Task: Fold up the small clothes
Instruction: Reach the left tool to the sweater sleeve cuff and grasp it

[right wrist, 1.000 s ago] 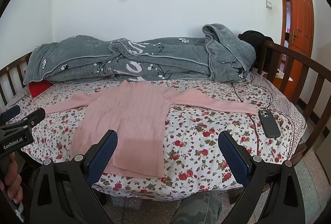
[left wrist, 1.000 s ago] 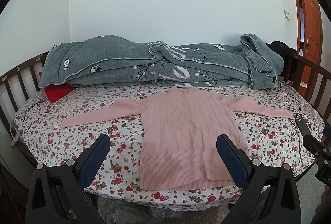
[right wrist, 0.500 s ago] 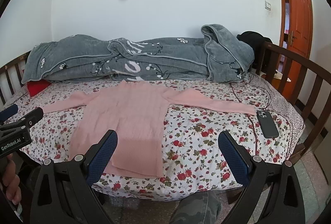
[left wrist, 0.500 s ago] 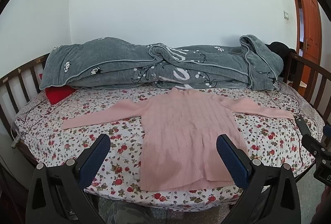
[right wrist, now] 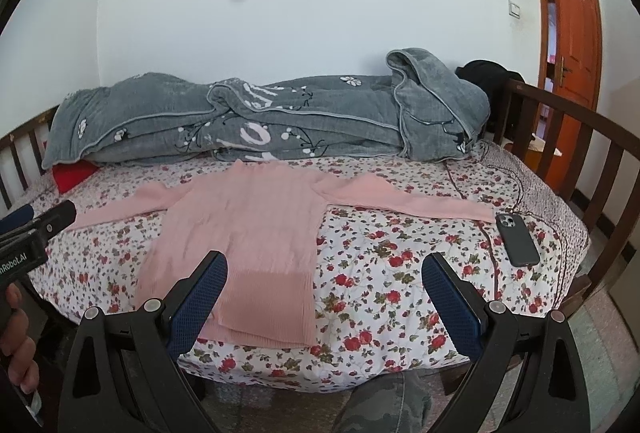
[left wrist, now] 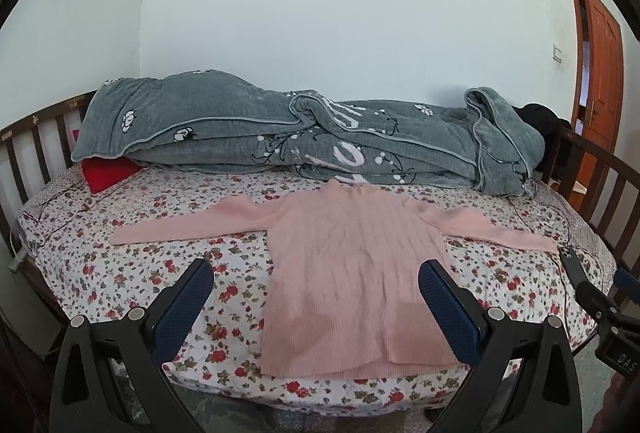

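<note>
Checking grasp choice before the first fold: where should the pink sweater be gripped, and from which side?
Probably the sleeve cuffs. The pink sweater lies flat, sleeves spread, so each cuff is a thin free edge: left gripper from the left end, right gripper at the cuff by the phone.

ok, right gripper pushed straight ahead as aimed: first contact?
Likely the floral sheet, just right of the pink sweater. The right gripper is open, holding nothing; depth is unclear.
</note>
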A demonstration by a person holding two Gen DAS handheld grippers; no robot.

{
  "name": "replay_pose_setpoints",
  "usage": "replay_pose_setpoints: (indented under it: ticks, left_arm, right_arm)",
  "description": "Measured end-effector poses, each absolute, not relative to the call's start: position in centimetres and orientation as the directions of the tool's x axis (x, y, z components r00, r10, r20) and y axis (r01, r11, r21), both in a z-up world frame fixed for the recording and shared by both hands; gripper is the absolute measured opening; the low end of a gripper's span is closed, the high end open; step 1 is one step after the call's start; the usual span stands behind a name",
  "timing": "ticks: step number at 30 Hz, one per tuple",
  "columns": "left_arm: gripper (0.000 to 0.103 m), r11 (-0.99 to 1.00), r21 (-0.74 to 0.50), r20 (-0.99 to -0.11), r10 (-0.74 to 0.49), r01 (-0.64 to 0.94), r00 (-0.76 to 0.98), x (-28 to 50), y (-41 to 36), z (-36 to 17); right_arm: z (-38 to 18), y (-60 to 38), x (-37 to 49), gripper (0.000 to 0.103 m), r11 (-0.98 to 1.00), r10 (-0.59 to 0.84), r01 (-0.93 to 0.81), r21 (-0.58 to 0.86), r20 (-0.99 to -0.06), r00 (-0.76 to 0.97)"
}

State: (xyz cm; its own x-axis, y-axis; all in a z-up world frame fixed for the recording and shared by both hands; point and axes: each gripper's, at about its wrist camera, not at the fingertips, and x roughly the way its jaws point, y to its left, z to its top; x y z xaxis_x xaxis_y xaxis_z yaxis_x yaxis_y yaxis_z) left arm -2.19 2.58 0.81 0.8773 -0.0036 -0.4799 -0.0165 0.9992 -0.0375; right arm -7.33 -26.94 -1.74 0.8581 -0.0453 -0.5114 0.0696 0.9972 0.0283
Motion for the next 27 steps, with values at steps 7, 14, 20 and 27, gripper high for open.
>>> replay_pose_setpoints:
  ticks: [7, 14, 20, 27]
  left_arm:
    - [0.103, 0.993, -0.116, -0.519, -0.055, -0.007, 0.853, 1.0, 5.5, -0.3]
    - [0.103, 0.992, -0.114, -0.577, -0.022, -0.053, 0.816, 5.5, 9.9, -3.5]
    - [0.102, 0.974, -0.169, -0.616, 0.015, -0.151, 0.788, 8.2, 14.6, -5.9]
    - [0.102, 0.951, -0.227, -0.635, 0.019, -0.210, 0.772, 9.3, 18.0, -7.4]
  right_arm:
    - [-1.5, -27.2, -5.9, 0.097, 0.995, -0.074, 0.101, 0.028, -0.497, 0.864]
    - [-2.6, -26.0, -2.1, 0.097, 0.995, -0.049, 0.087, 0.052, -0.511, 0.858]
    - [-3.5, -24.2, 0.4, 0.097, 0.998, -0.031, 0.051, 0.025, -0.511, 0.859]
    - [-4.2, -24.4, 1.4, 0.097, 0.999, -0.041, 0.049, 0.000, -0.529, 0.847]
